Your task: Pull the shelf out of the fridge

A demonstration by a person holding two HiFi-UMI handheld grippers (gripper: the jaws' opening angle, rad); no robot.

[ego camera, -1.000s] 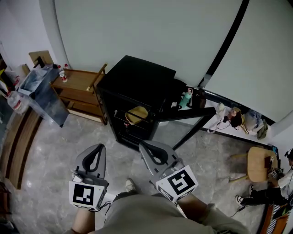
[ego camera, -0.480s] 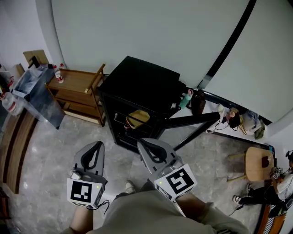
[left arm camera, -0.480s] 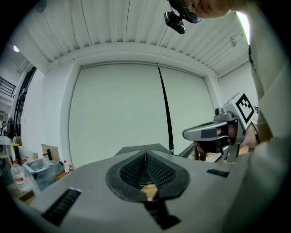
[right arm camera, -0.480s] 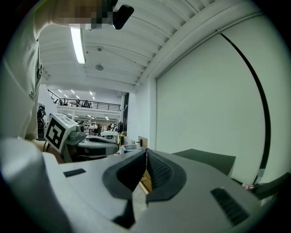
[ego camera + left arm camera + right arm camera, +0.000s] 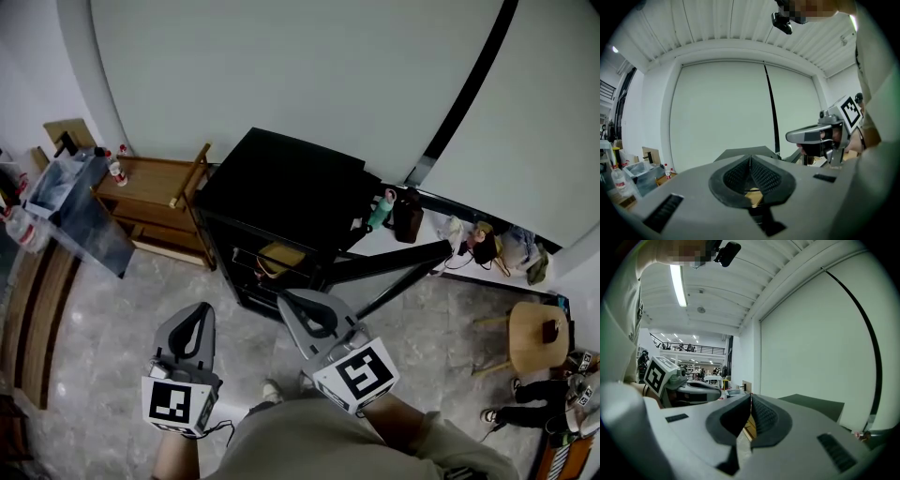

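Drifted a little since a second ago: fridge (image 5: 281,183) now lower in the head view, wooden stool (image 5: 534,336) lower too. Both claws much where they were, well short of the fridge.

From the head:
- One black fridge against the pale wall, its door (image 5: 394,264) swung out to the right.
- Inside the open compartment, the wire shelf (image 5: 248,261), not pulled out, with a tan item (image 5: 279,255) on it.
- On the door, one teal bottle (image 5: 380,208).
- Just left of the fridge, one wooden cart (image 5: 155,202) carrying what look like two small bottles (image 5: 114,170), then a clear plastic box (image 5: 70,183).
- Grey marbled floor (image 5: 94,356) between the claws and the fridge front.
- Two claws low in the frame: left claw (image 5: 200,311) and right claw (image 5: 292,302), the right one nearer the fridge, with the door's lower edge just beyond its tip.
- At far right, one seated person (image 5: 548,412) near the stool.

From the left gripper view:
- Left claw (image 5: 750,159) pressed fully together, gripping nothing.
- Beyond it the fridge's dark top (image 5: 740,152), and to the right the right claw (image 5: 811,137).

From the right gripper view:
- Right claw (image 5: 751,399) likewise closed tip to tip and empty.
- At the left, the left claw (image 5: 693,389) with its marker cube.
- At the right, the fridge top (image 5: 815,404).
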